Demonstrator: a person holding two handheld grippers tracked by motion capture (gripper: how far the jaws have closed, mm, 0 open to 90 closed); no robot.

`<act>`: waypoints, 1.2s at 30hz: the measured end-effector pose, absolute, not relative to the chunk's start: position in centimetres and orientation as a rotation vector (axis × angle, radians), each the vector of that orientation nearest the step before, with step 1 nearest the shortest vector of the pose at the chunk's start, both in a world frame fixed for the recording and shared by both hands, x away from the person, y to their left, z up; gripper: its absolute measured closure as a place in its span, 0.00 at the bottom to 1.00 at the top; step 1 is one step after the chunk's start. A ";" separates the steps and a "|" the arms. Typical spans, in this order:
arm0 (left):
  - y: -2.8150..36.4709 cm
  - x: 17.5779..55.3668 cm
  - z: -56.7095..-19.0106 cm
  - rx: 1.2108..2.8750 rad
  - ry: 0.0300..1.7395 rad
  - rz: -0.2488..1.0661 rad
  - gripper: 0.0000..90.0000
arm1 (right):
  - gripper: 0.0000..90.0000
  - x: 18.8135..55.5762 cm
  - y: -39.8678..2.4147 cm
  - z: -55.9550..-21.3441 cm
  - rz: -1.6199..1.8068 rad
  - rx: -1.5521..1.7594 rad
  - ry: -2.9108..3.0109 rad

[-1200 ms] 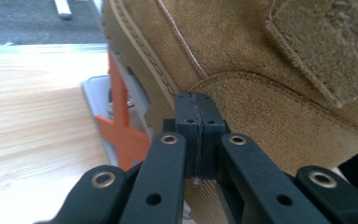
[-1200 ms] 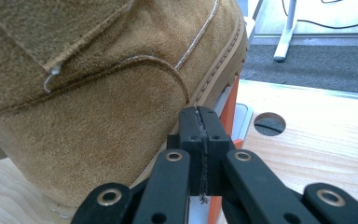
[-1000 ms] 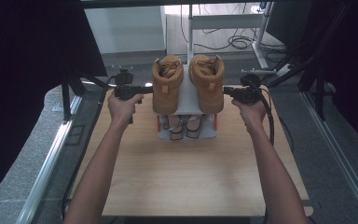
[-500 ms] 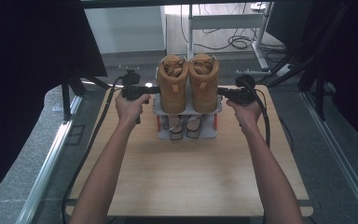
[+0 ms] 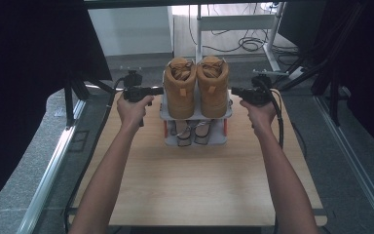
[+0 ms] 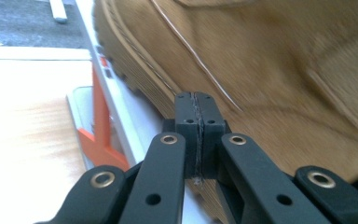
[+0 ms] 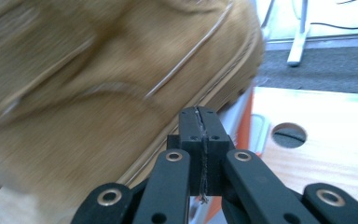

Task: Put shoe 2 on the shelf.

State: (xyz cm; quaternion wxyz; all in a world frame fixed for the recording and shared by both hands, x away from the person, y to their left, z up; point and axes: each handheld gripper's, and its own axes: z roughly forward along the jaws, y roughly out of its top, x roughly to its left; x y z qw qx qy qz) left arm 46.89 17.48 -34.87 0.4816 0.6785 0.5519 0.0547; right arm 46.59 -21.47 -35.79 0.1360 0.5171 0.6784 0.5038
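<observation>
Nearest me on the wooden table [image 5: 195, 185], my left gripper [image 5: 148, 91] is clenched with nothing between its jaws, tip against or just short of the outer side of the left boot [image 5: 180, 87] right ahead of it, and my right gripper [image 5: 238, 92] mirrors it, clenched and empty, beside the outer side of the right boot [image 5: 213, 87]. Between the two tools the tan boots stand upright and touching on the top shelf of a small grey shoe rack [image 5: 195, 115] with orange posts, and below that shelf, lower than both tips, I see a pair of strappy sandals [image 5: 191, 131]. Beyond the tools and the rack lie a floor with cables [image 5: 243, 45] and the white legs of another table [image 5: 198, 29].
</observation>
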 end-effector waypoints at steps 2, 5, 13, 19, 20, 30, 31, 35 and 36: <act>17.5 47.6 -35.2 1.656 1.360 0.143 1.00 | 1.00 47.5 -21.5 -36.0 1.460 1.508 1.951; 17.0 48.4 -35.6 1.674 1.371 0.159 1.00 | 1.00 48.8 -21.0 -36.5 1.457 1.520 1.944; 16.2 49.1 -36.2 1.680 1.375 0.139 1.00 | 1.00 49.8 -20.2 -37.3 1.471 1.538 1.929; 16.0 49.0 -36.2 1.671 1.382 0.146 1.00 | 1.00 49.7 -19.5 -37.3 1.459 1.533 1.923; 16.0 49.0 -36.3 1.671 1.382 0.143 1.00 | 1.00 49.7 -19.4 -37.4 1.457 1.532 1.924; 16.1 48.9 -36.3 1.680 1.365 0.151 1.00 | 1.00 49.6 -19.3 -37.5 1.468 1.511 1.942; 16.1 48.8 -36.3 1.679 1.360 0.151 1.00 | 1.00 49.5 -19.4 -37.4 1.472 1.507 1.941; 16.8 48.2 -36.0 1.617 1.347 0.112 1.00 | 1.00 48.9 -19.8 -37.3 1.526 1.498 1.924; 17.0 48.0 -35.9 1.613 1.348 0.117 1.00 | 1.00 48.6 -20.1 -37.3 1.541 1.502 1.915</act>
